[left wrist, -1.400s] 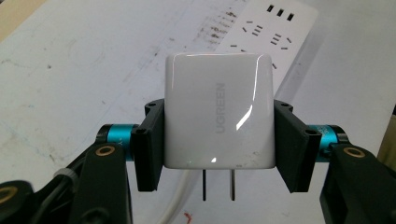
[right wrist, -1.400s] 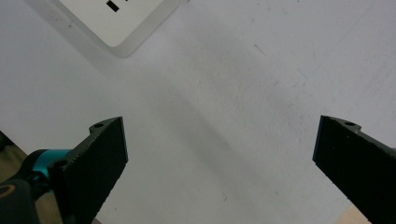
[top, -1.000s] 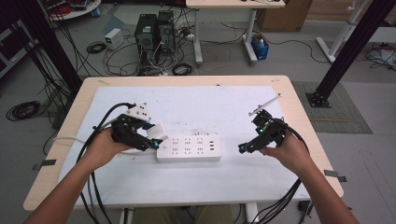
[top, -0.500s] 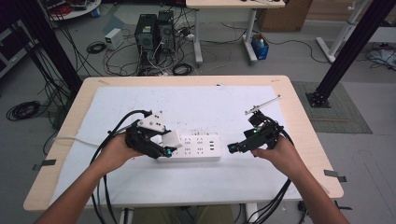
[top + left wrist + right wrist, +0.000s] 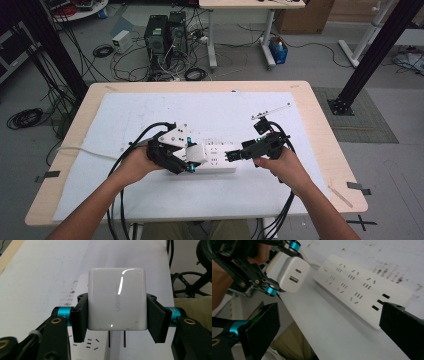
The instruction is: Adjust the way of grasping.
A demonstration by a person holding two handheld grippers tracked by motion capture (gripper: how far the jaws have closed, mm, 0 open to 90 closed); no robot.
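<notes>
A white power strip (image 5: 220, 156) lies flat near the middle of the white sheet. My left gripper (image 5: 191, 161) is shut on a glossy white charger (image 5: 197, 152) and holds it just above the strip's left end. In the left gripper view the charger (image 5: 117, 302) is clamped between both pads (image 5: 80, 315), its two prongs pointing down at the strip (image 5: 92, 352). My right gripper (image 5: 231, 156) is open at the strip's right end. In the right gripper view the strip (image 5: 362, 290) lies ahead of the open gripper (image 5: 332, 325), and the charger (image 5: 293, 275) shows its USB ports.
A white sheet (image 5: 150, 115) covers most of the wooden table (image 5: 320, 115). Black cables trail from both grippers over the near edge. A white cord (image 5: 90, 151) runs left from the strip. Computer towers (image 5: 165, 32) and cable coils sit on the floor behind the table.
Both hands have moved inward toward the power strip. The left gripper carried the charger right and slightly down over the strip's left end. The right gripper slid left to the strip's right end.
</notes>
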